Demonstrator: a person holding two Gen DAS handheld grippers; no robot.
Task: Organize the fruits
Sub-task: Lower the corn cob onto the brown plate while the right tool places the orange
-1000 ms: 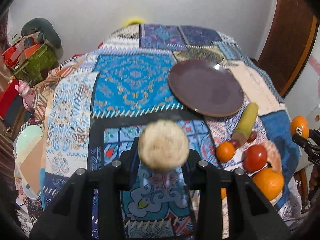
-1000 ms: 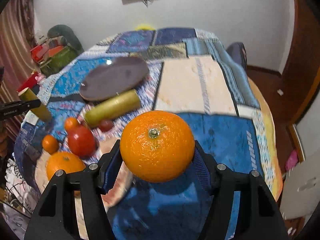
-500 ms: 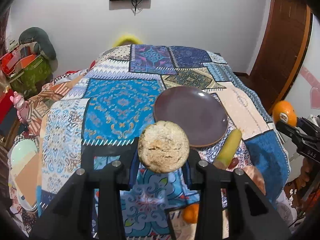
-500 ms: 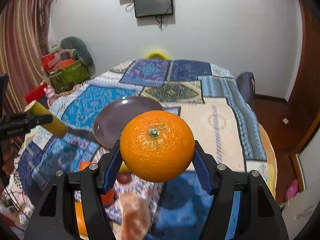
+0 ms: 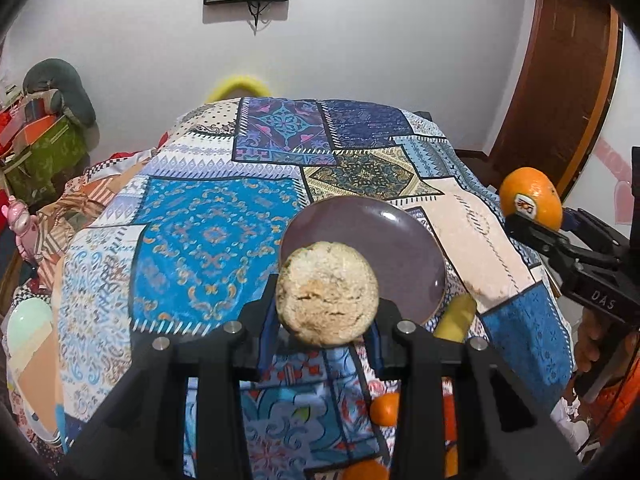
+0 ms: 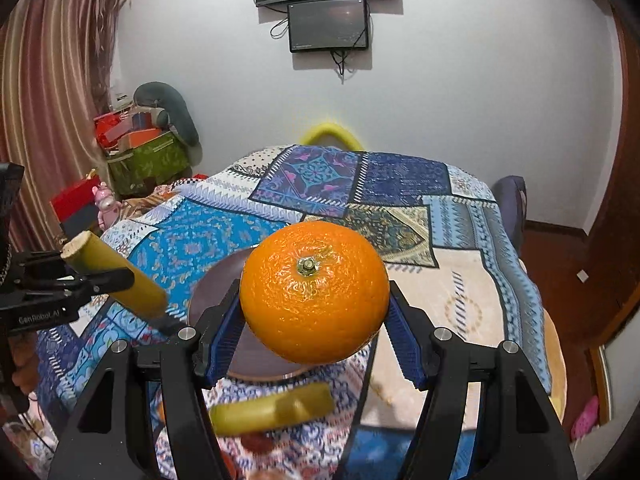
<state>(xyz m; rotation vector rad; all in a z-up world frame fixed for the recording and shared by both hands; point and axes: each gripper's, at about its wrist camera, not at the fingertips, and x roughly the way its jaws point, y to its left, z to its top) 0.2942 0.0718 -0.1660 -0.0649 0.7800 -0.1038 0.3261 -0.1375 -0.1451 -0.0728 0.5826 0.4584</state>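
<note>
My left gripper (image 5: pixel 326 320) is shut on a yellow-green cane piece (image 5: pixel 326 292), seen end-on as a round beige cut face. In the right wrist view that same cane piece (image 6: pixel 116 276) sticks out of the left gripper (image 6: pixel 100 280) at the left. My right gripper (image 6: pixel 314 320) is shut on a large orange (image 6: pixel 314 298), stem facing the camera. The orange (image 5: pixel 530 196) also shows at the right edge of the left wrist view. Both grippers hang above the near side of a dark purple plate (image 5: pixel 400 248) lying on the patchwork tablecloth (image 5: pixel 216 236).
A second yellow-green cane piece (image 6: pixel 272 408) lies on the cloth just before the plate, and small oranges (image 5: pixel 385 408) sit nearer me. Boxes and a cushion (image 6: pixel 152 148) are stacked at the left. A wooden door (image 5: pixel 560 92) stands right, and screens (image 6: pixel 328 24) hang on the far wall.
Both grippers have risen and moved forward over the table with their loads still gripped. The plate now sits right behind them, and the fruit pile has slid to the bottom of both views.
</note>
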